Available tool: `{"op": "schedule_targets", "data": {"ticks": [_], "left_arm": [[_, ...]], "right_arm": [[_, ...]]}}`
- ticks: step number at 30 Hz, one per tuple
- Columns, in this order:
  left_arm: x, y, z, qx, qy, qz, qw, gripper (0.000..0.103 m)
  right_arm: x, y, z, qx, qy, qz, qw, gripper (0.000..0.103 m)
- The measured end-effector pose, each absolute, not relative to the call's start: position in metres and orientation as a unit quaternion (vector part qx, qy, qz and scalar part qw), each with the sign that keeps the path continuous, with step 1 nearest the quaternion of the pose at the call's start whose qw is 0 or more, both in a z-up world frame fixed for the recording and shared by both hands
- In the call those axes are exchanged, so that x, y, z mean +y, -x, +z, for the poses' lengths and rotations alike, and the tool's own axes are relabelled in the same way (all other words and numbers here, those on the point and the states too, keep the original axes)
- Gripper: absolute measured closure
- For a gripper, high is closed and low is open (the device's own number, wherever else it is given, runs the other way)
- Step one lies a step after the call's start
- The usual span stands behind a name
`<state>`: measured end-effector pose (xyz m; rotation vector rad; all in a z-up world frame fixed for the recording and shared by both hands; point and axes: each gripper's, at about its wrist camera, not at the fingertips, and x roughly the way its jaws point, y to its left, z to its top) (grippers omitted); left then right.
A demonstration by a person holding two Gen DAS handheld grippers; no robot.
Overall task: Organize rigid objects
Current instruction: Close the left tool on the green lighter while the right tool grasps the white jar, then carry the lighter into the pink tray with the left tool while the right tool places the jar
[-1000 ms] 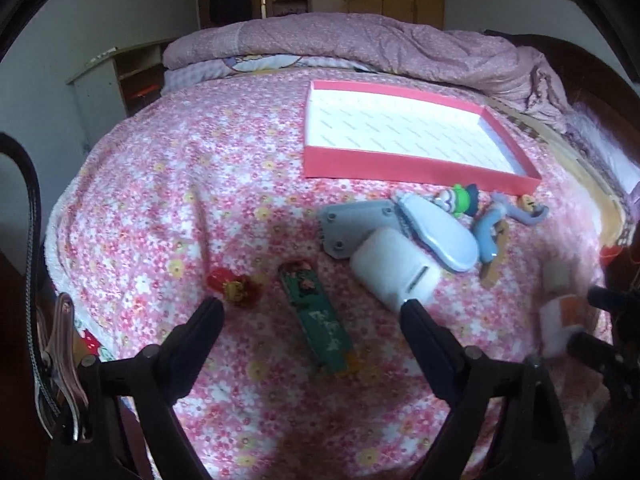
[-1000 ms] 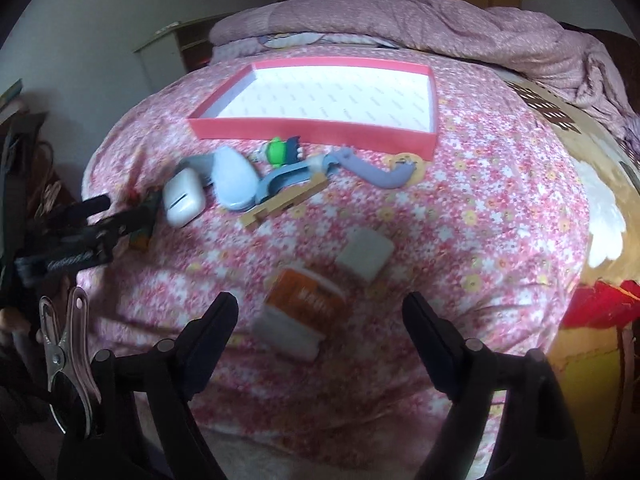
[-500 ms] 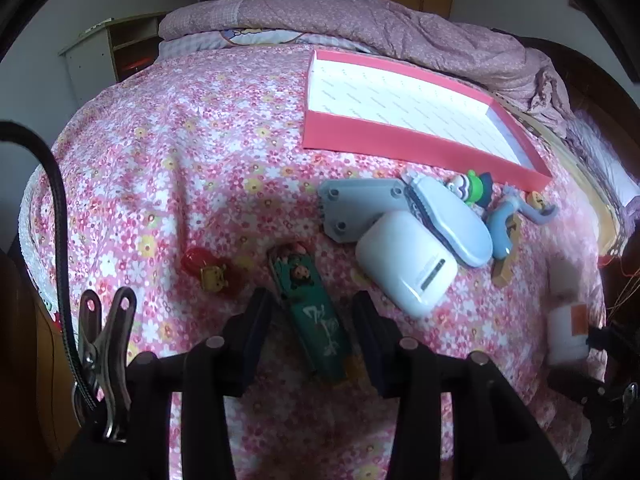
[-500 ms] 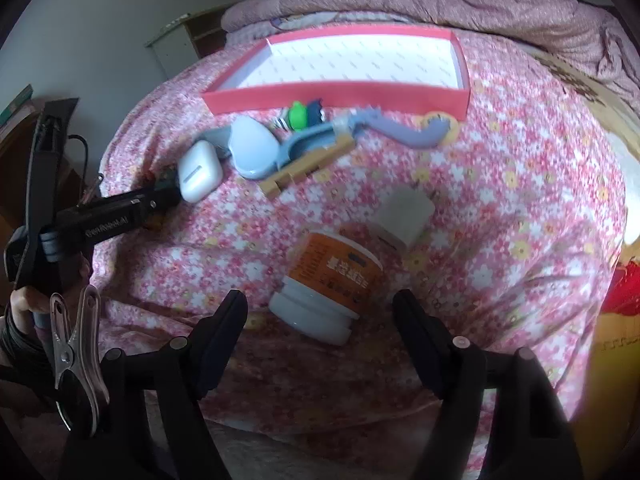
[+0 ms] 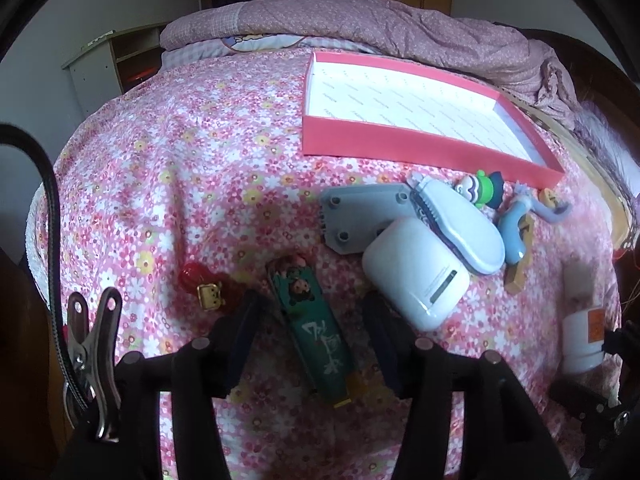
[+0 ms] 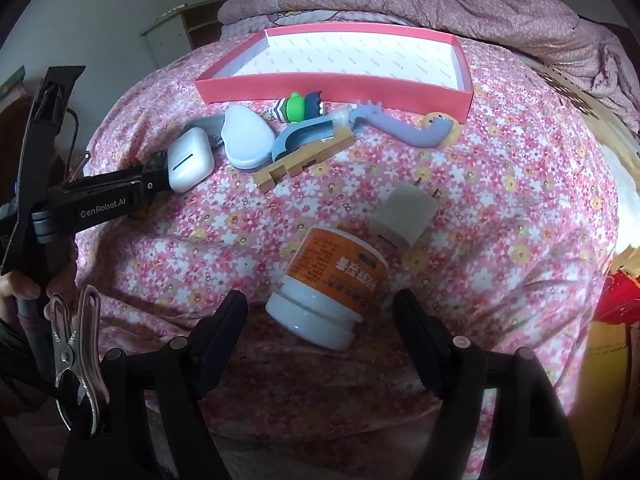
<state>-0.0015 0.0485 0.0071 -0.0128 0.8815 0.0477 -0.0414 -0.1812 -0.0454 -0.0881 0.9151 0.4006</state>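
You are at the picking step on both sides, and nothing lies yet in the shallow red cardboard tray with the white printed floor.

Your left gripper is spread, with one finger on each side of the long green flat toy with a cartoon face, but the fingers do not seem to touch it. Your right gripper is also spread wide around the cap end of the white plastic bottle with the orange label, which lies on its side.

I think the next move is to press each pair of fingers together until the grip is firm, then lift and carry to the tray beyond the pile of other toys.

All rests on a bed with a soft pink flowered sheet, which may sink under pressure. A crumpled mauve quilt lies behind the tray, and a pale wooden shelf unit stands at the wall.
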Motion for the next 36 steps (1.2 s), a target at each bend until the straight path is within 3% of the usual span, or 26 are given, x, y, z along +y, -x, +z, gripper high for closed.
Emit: {"op": "schedule_targets", "data": {"ticks": [4,6,9,11,20,36], "left_arm": [[0.044,0.003,0.008,0.424,-0.004,0.027,0.905,0.049],[0.041,0.004,0.009,0.422,-0.006,0.020,0.906,0.061],[0.038,0.007,0.010,0.420,-0.015,0.021,0.907,0.075],[0.038,0.009,0.010,0.421,-0.014,0.024,0.907,0.080],[0.051,0.024,0.019,0.424,0.044,-0.004,0.904,0.080],[0.024,0.023,0.079,0.377,0.028,-0.066,0.924,0.080]], "right_arm": [[-0.171,0.038,-0.046,0.447,0.059,0.177,0.875,0.025],[-0.169,0.036,-0.046,0.446,0.060,0.174,0.876,0.027],[-0.174,0.035,-0.045,0.442,0.048,0.174,0.879,0.036],[-0.179,0.036,-0.043,0.440,0.038,0.174,0.880,0.047],[-0.198,0.042,-0.039,0.430,0.000,0.196,0.881,0.053],[-0.198,0.045,0.010,0.378,0.008,0.235,0.896,0.054]]}}
